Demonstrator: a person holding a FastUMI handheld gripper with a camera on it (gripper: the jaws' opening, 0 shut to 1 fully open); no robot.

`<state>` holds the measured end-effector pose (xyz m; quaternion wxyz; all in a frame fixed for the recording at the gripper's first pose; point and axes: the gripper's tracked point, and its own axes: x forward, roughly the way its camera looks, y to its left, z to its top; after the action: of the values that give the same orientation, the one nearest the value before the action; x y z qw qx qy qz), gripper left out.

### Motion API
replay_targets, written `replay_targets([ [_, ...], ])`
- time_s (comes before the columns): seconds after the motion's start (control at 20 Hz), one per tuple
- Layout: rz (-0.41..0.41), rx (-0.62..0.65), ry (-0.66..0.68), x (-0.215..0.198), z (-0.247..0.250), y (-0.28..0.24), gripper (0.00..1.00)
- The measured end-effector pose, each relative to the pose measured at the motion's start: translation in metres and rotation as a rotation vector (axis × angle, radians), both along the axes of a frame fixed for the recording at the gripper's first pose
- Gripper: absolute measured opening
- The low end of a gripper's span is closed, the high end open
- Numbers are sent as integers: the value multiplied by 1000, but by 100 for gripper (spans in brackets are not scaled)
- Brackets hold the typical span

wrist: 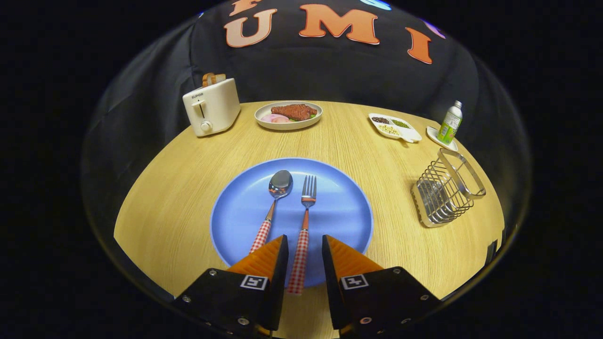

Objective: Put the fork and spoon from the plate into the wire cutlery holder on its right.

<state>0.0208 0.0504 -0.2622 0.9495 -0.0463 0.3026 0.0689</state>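
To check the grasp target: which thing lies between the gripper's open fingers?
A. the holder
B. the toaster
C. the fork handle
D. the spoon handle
C: the fork handle runs between the open fingers of the gripper, not yet pinched, while the spoon lies just left of it on the plate.

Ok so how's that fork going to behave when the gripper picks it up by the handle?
The fork looks rigid, so it probably won't flex. Its checked handle lies between the open gripper fingers, far from the metal tines, so it may tip head-down. Lying flat on the smooth blue plate, it could slide when pinched.
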Motion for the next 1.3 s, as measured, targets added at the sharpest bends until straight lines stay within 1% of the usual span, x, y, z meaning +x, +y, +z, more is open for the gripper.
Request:
replay_targets([
  [0.1,2,-9,18,-1,-5,0,39],
  [0.2,16,-21,43,-1,-10,1,33],
  [0.25,15,-27,42,-2,-8,0,27],
  [0.3,13,-33,37,0,-9,-2,23],
  [0.35,13,-32,40,0,-8,-1,15],
  [0.45,-1,-25,44,0,-6,-4,11],
  [0.55,-8,-14,52,0,-2,-6,9],
  [0.7,12,1,67,-4,8,-10,9],
  [0.85,26,-14,61,-6,27,-25,8],
  [0.95,20,14,74,-10,41,-35,8],
  [1.0,18,26,80,-12,50,-42,9],
  [1.3,-3,-9,90,-19,101,-104,8],
])
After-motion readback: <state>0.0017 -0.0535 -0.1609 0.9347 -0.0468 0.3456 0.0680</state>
